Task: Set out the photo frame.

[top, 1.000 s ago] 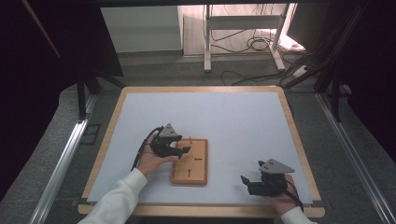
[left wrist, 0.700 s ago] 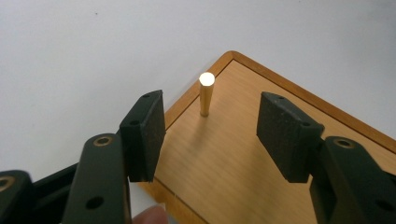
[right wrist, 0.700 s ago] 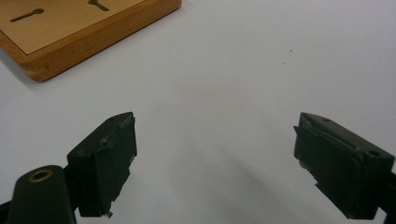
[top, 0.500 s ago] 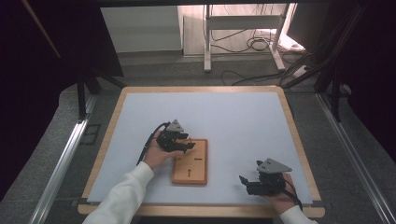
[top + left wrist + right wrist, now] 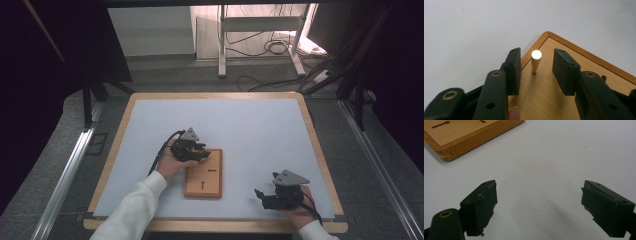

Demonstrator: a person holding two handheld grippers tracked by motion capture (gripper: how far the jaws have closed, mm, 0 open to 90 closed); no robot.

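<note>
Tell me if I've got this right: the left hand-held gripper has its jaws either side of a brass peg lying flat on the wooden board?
Not quite. The peg isn't lying flat; it stands upright in the board, near its corner, as the left gripper view shows. The rest holds: the left hand-held gripper has its jaws either side of the peg, closing in but not yet touching it.

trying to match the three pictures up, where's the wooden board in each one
High view: the wooden board lies centre-bottom on the white table, at the left hand-held gripper.
Left gripper view: lower right, a brass peg standing near its corner.
Right gripper view: top left corner.
Shared landmark: the board's keyhole-shaped slot.
</note>
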